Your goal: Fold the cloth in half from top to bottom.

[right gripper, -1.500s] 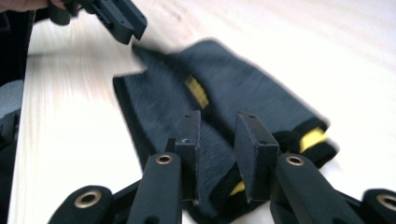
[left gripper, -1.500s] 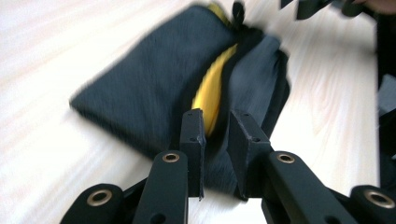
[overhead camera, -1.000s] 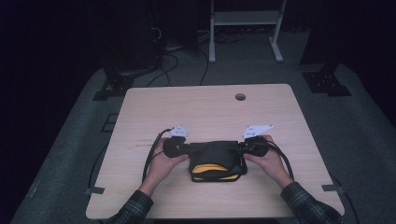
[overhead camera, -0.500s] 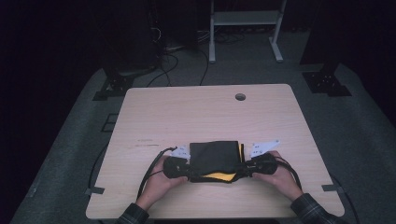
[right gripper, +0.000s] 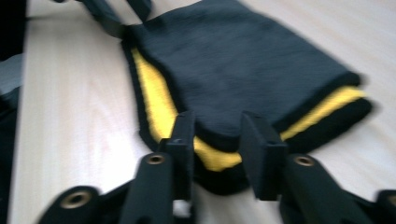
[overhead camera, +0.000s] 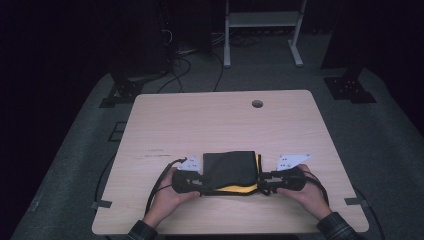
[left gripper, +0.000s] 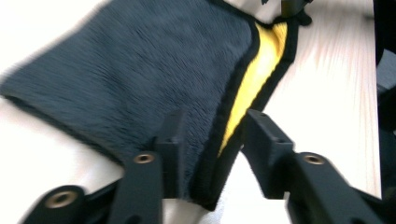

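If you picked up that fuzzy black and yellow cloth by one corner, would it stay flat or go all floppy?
Probably floppy: the cloth lies folded in soft layers. It looks light, being thin. Its fuzzy pile probably grips rather than slips, and it shouldn't roll.

Cloth (left gripper: pixel 140 65) cut off at left gripper view's top edge, edges blurred, its layers perhaps uncountable.

The table (overhead camera: pixel 220 120) lies bare beyond the folded cloth (overhead camera: pixel 230 169), so both hands could pass forward freely. The cloth itself sits between the left gripper (overhead camera: pixel 201 184) and right gripper (overhead camera: pixel 261 182), seemingly blocking any move straight toward each other.
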